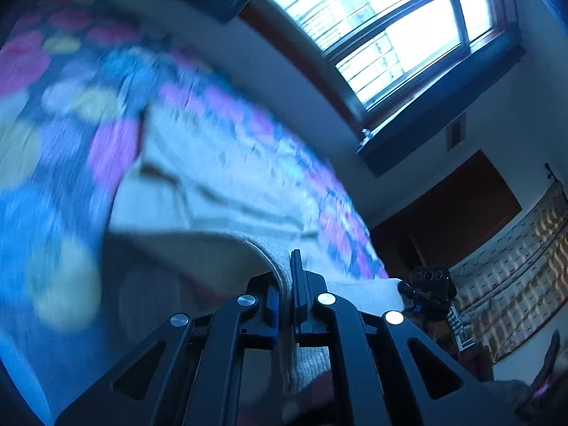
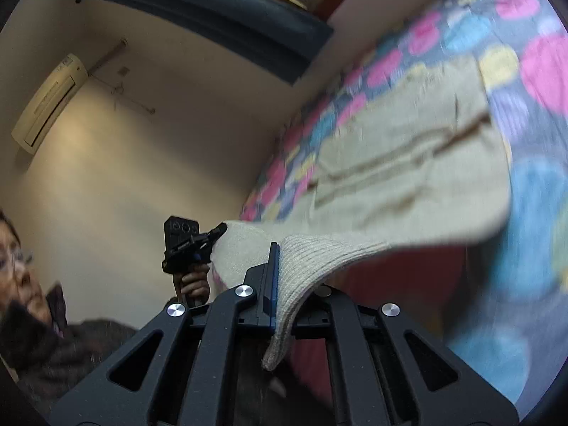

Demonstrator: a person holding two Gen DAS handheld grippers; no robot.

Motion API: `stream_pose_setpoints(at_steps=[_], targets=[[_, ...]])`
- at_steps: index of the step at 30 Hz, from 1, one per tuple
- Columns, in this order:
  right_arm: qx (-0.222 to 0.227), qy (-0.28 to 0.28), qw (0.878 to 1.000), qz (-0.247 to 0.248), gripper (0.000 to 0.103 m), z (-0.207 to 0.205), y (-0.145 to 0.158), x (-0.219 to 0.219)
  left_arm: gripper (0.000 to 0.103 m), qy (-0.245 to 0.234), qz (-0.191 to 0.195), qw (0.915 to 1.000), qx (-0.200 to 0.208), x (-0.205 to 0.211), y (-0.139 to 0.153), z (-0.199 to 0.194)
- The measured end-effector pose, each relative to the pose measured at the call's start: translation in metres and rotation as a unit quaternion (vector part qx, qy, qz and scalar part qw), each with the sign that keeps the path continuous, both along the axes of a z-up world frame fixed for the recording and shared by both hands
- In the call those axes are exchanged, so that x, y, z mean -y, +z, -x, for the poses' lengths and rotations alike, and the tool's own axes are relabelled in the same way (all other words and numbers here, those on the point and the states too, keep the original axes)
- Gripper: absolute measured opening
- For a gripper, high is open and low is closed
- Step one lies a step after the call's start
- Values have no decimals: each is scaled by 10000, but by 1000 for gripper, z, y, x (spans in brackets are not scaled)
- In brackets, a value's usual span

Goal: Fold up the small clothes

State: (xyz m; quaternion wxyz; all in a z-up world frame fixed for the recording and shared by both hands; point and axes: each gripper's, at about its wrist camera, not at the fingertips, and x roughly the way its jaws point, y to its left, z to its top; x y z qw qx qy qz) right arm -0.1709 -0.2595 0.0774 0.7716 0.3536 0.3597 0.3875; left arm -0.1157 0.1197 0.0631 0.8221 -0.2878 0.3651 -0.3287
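Note:
A beige knitted garment (image 1: pixel 220 184) lies on a bed with a colourful dotted cover (image 1: pixel 64 113); its near edge is lifted. My left gripper (image 1: pixel 289 273) is shut on the ribbed hem, which passes between the fingers. In the right wrist view the same garment (image 2: pixel 408 163) stretches up from the cover (image 2: pixel 532 213). My right gripper (image 2: pixel 278 266) is shut on the ribbed hem at the other corner. The left gripper (image 2: pixel 216 232) shows there too, holding the far corner of the lifted edge. Both views are blurred by motion.
A bright window (image 1: pixel 383 25) and dark pelmet are behind the bed. The right gripper's body (image 1: pixel 429 284) shows at the right of the left wrist view. The person's face (image 2: pixel 17 273) and an air conditioner (image 2: pixel 49 99) are at left.

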Motion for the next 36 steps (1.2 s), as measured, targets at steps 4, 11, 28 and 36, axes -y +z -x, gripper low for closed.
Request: stream_pose_setpoints(at_steps=[4,11,28,36], targets=[[-45,-181,9997,-141,4,-65,1,16,5,113,31,9999,26,7,-5,-62],[-824,-580,9942,-377,4,-185,-54,28,5,442,-153,9981,-390,14,-57,-175],[-1082,-1148,9874,113,36,-245,-98,65,38,243,-1217,9921,-159,6,-74,-229],[-1155,-1024,9856,684,36,-272,-106,55,45,-204,-1745,9843,-150,36,-81,-249]])
